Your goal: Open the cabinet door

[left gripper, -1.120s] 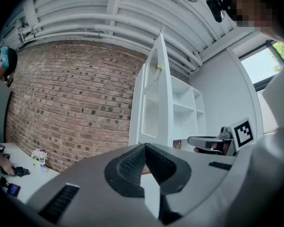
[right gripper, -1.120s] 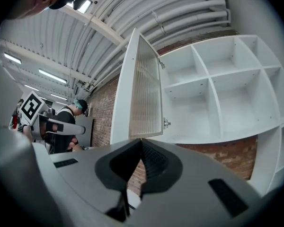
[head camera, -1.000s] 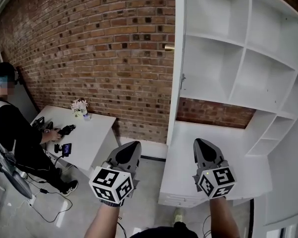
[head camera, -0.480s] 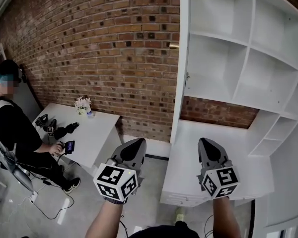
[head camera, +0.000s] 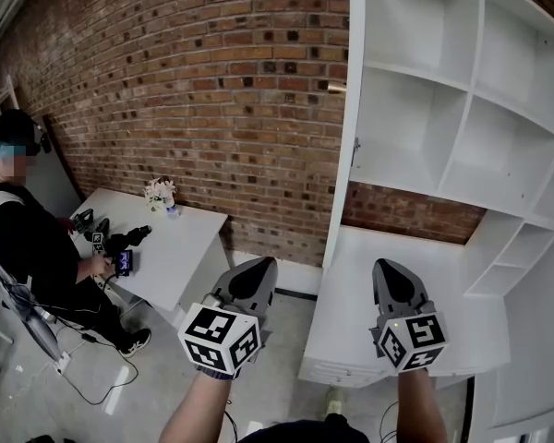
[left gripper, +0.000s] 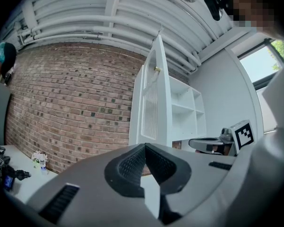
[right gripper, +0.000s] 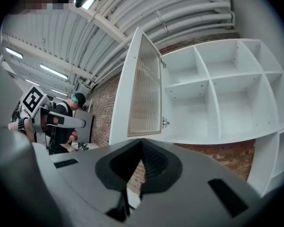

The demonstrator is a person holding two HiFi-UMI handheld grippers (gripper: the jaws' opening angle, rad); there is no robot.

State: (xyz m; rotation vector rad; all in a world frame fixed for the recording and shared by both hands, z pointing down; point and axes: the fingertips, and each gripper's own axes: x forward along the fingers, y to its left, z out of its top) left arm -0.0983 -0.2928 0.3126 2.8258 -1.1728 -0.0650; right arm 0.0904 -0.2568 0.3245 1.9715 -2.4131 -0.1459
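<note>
Head view: cabinet door [head camera: 347, 109] hangs open, well ahead of both jaws.

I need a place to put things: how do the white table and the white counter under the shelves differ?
The table holds flowers and small devices; the counter looks bare. The table stands free beside the brick wall; the counter is built into the shelf unit. Both are white and flat.

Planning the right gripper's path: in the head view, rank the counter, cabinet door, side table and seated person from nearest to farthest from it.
Nearest first from the right gripper:
1. counter, just under and ahead of it.
2. cabinet door, open, up and to its left.
3. side table, well off to the left.
4. person, far left, beyond the side table.
</note>
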